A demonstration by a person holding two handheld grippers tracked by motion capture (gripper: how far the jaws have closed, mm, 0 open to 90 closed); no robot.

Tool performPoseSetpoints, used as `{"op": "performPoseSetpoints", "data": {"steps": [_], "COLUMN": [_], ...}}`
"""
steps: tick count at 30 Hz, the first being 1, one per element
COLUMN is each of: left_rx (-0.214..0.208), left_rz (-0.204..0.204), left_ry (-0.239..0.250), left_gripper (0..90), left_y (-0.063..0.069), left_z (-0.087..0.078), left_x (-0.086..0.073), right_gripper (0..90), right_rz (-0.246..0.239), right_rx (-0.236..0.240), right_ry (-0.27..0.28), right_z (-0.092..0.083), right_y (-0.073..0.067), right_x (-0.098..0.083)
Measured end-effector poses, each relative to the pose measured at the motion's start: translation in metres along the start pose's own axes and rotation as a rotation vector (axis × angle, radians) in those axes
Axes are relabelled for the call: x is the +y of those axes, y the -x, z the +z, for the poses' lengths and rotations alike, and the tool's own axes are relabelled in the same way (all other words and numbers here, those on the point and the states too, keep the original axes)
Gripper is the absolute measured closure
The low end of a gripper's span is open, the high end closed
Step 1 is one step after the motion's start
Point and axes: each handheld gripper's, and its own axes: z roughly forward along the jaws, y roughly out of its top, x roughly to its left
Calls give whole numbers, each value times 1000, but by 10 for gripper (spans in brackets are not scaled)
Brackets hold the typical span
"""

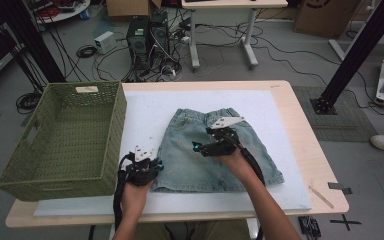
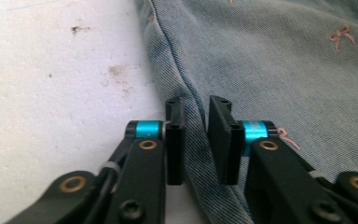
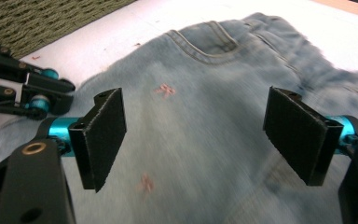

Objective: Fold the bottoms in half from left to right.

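Note:
A light blue denim skirt (image 1: 262, 160) with small pink bows lies flat on the white mat (image 1: 145, 115), waistband toward the far side. My left gripper (image 1: 156, 164) rests at the skirt's near left corner. In the left gripper view its jaws (image 2: 196, 105) stand narrow, one pad on the mat (image 2: 51, 93), the other on the skirt (image 2: 284, 70), with the side seam between them and a slim gap left. My right gripper (image 1: 197, 147) hovers over the skirt's middle, pointing left. Its jaws (image 3: 193, 116) are wide open above the denim (image 3: 205, 70), holding nothing.
A deep green woven basket (image 1: 65, 135) stands on the table's left, close to my left gripper; its wall shows in the right gripper view (image 3: 51, 18). A wooden stick (image 1: 321, 196) lies near the table's front right corner. The mat's far left part is bare.

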Motion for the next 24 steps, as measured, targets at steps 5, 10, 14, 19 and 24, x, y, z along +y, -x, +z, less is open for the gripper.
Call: {"op": "performPoseSetpoints", "data": {"steps": [5, 10, 14, 19, 24], "left_rx": [-13, -23, -31, -38, -39], "left_rz": [3, -1, -3, 0, -4], "left_ry": [2, 6, 5, 7, 13], "left_gripper": [831, 841, 843, 846, 849], "left_y": [0, 0, -1, -2, -1], "left_z": [0, -1, -1, -1, -1], "left_x": [0, 0, 0, 0, -1], "right_gripper": [239, 272, 290, 309, 355], "right_rz": [-18, -18, -13, -27, -46], "right_rx": [16, 34, 41, 43, 33], "right_ry": [-21, -30, -41, -52, -76], "right_z": [25, 46, 65, 83, 97], "right_y": [-5, -8, -9, -14, -18], "right_x": [10, 21, 33, 44, 52]}}
